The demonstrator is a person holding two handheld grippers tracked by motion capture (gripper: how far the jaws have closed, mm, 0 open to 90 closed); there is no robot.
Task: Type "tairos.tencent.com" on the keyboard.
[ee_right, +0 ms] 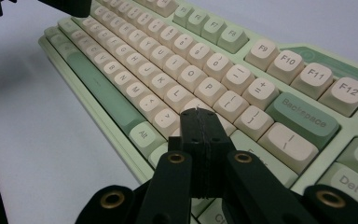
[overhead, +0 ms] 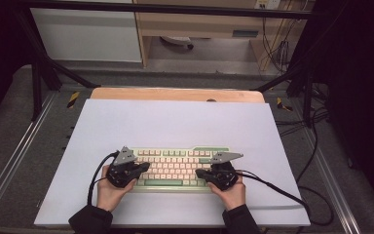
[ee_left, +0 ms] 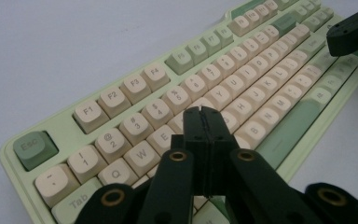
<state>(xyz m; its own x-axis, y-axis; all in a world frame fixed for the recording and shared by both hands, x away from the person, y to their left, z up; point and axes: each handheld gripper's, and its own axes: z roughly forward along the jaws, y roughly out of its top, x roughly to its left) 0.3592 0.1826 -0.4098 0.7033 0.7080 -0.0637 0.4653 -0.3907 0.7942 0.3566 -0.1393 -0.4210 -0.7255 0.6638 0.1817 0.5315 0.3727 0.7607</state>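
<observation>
White table (overhead: 175,117) – green keyboard (overhead: 175,168); left claw (overhead: 143,167), right claw (overhead: 200,172) closed above keys.
</observation>
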